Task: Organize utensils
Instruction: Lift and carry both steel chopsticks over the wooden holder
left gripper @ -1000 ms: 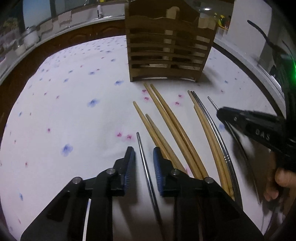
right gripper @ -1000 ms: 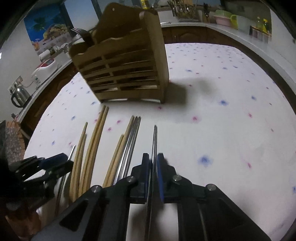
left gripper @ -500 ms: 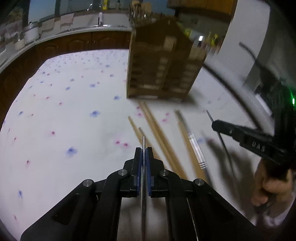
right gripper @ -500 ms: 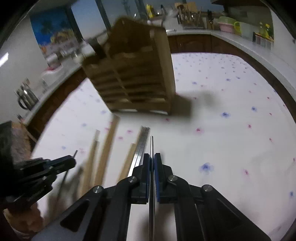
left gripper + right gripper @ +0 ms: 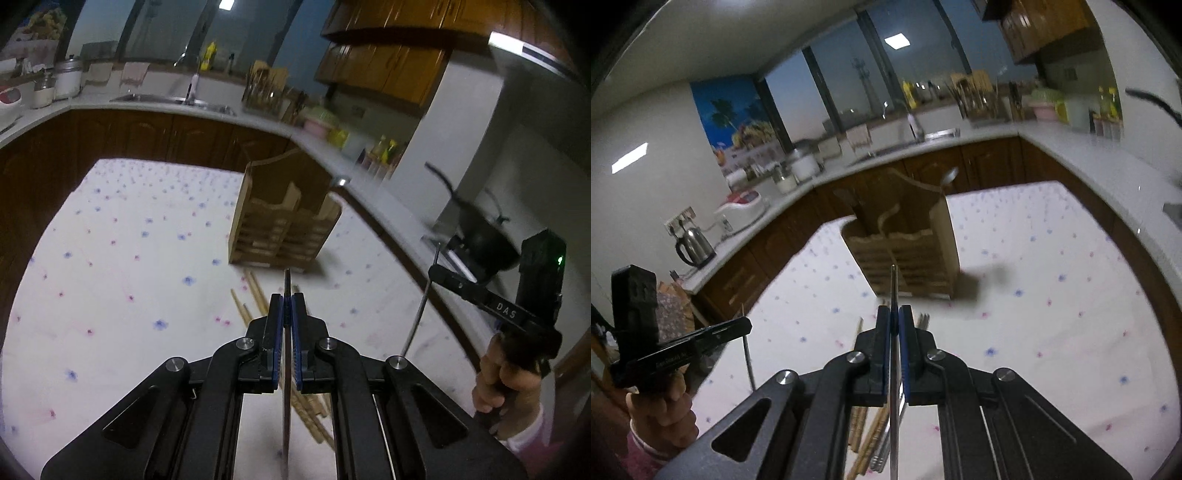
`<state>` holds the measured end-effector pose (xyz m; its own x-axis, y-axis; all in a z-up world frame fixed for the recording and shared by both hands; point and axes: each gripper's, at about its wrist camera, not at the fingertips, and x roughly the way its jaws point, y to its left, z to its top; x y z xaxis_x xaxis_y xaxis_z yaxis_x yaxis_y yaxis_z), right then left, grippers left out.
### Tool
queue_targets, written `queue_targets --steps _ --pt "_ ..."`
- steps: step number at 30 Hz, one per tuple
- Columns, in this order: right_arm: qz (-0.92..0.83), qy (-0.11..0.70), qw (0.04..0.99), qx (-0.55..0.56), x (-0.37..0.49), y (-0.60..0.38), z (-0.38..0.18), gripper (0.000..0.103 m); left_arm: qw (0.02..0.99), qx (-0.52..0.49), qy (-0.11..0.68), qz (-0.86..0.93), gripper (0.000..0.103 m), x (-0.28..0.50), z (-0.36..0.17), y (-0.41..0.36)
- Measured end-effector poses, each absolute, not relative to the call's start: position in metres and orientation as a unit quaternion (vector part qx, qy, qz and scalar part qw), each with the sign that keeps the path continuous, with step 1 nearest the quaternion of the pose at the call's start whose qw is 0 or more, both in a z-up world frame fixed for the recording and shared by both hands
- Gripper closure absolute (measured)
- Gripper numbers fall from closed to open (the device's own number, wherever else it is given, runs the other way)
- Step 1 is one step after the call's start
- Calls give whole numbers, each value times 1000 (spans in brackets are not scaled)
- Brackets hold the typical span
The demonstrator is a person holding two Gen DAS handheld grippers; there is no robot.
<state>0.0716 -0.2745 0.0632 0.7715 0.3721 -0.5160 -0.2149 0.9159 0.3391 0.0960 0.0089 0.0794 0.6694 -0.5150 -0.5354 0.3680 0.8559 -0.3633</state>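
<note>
Left tool (image 5: 287, 306): clamped on a metal chopstick (image 5: 286, 354); a second ago it was spread around it on the counter (image 5: 122, 280)
Right tool (image 5: 894, 317): pinching a second metal chopstick (image 5: 894, 354), now raised clear
Wooden chopsticks (image 5: 255, 291): lying on the cloth, near the holder
Wooden holder (image 5: 282, 225): ahead of both tools
Meaning: both picks look done; carrying to the holder seems next

Right gripper (image 5: 894, 325) clamps a metal chopstick (image 5: 893, 291) before the wooden holder (image 5: 916, 254)

Left gripper (image 5: 287, 301) closed on metal chopstick (image 5: 287, 284); both grippers raised chopsticks off table.
</note>
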Motion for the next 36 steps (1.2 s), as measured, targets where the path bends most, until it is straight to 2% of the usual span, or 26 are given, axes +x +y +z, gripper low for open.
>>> queue_targets --steps 7,21,29,36 --pt "163 263 944 119 58 -272 89 99 918 -122 287 -246 99 83 105 18" --pt "160 245 948 124 62 -279 100 99 925 -125 262 -243 99 93 122 16" --pt "149 227 953 133 77 -287 107 99 930 -122 253 -237 99 112 131 10" --pt "135 194 962 137 114 -291 128 98 945 -116 208 -225 99 142 169 3"
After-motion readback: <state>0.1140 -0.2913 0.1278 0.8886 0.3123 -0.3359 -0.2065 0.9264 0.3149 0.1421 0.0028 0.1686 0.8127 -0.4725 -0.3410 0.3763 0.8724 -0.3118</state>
